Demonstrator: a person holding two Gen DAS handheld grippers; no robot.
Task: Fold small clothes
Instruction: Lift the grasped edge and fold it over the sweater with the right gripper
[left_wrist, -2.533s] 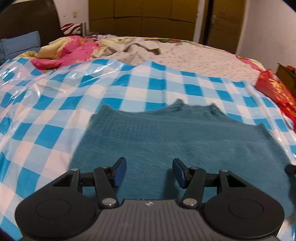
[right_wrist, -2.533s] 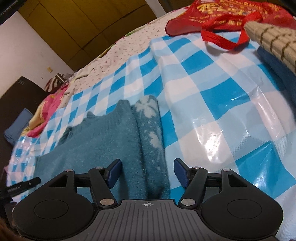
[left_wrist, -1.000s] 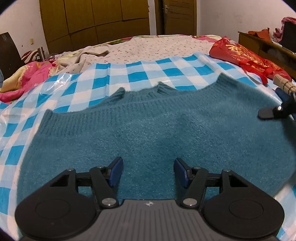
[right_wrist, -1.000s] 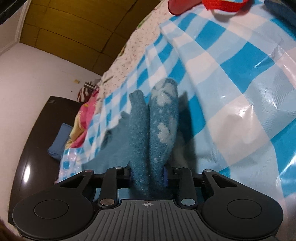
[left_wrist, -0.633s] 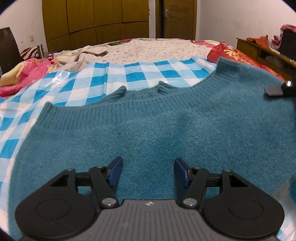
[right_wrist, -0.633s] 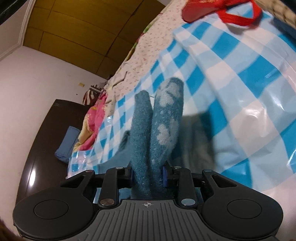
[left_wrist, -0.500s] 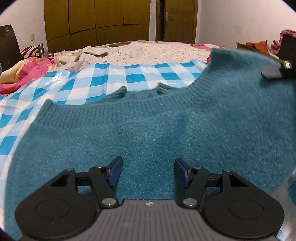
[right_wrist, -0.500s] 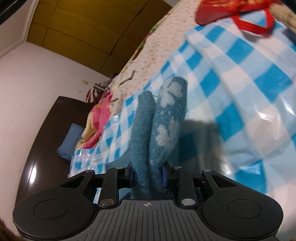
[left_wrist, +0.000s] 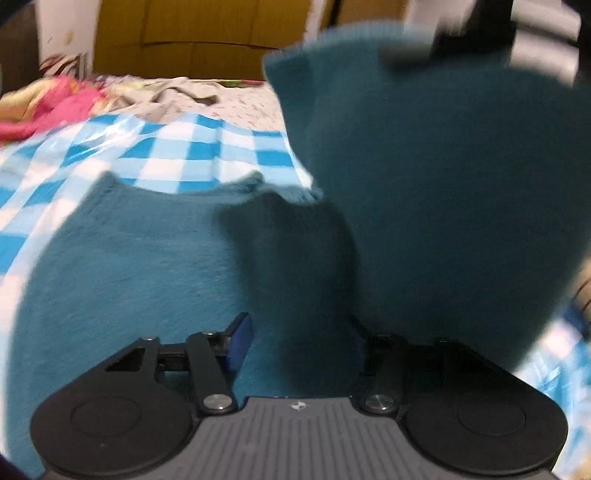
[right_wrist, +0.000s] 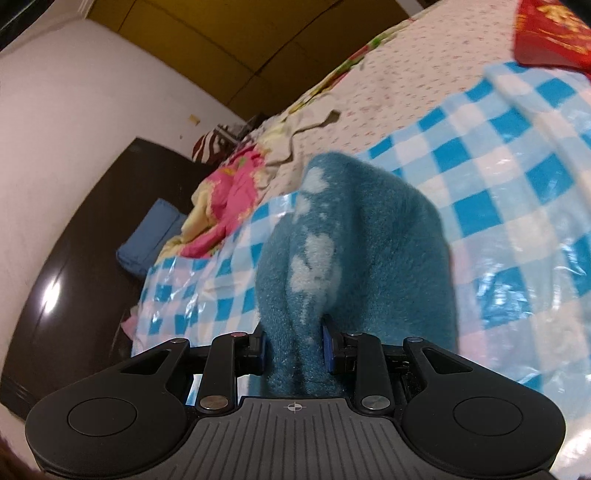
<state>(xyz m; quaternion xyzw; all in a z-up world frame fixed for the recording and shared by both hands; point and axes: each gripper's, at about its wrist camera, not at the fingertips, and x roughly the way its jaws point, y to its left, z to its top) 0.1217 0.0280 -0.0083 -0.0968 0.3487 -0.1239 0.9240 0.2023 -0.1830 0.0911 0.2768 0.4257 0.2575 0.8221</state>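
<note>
**A:** Right gripper (right_wrist: 293, 352) first: its blue-padded fingers (right_wrist: 328, 347) are pinched tight on a bunched edge of the fuzzy teal knitted sweater (right_wrist: 354, 258), and the fabric rises from the jaws toward twelve o'clock in a fat ridge with pale blotches down its fold.

**B:** And the left gripper (left_wrist: 299, 341)?

**A:** Spread wide, nothing between the jaws. Only the left finger's blue pad (left_wrist: 238, 341) reads clearly; the right finger sits in deep shadow under a hanging flap of sweater, so I can barely make it out.

**B:** Where does the sweater lie in that view?

**A:** The teal sweater (left_wrist: 129, 266) lies flat over the blue-and-white checked plastic sheet (left_wrist: 177, 151) from nine o'clock to the centre, while its other side is lifted up, filling everything from twelve to four o'clock. The whole picture is smeared with motion blur.

**B:** What's at the top, around one o'clock?

**A:** A dark, blurred shape against the raised fabric; too smeared to name. The sweater's lower hem is cut off behind the gripper body.

**B:** Beyond the sheet?

**A:** In the right view, a crumpled pink floral quilt (right_wrist: 229, 184) at ten o'clock, a blue pillow (right_wrist: 151, 236) beside it against the dark headboard (right_wrist: 66, 258), and a red bag (right_wrist: 550, 33) clipped by the frame at one o'clock.
</note>
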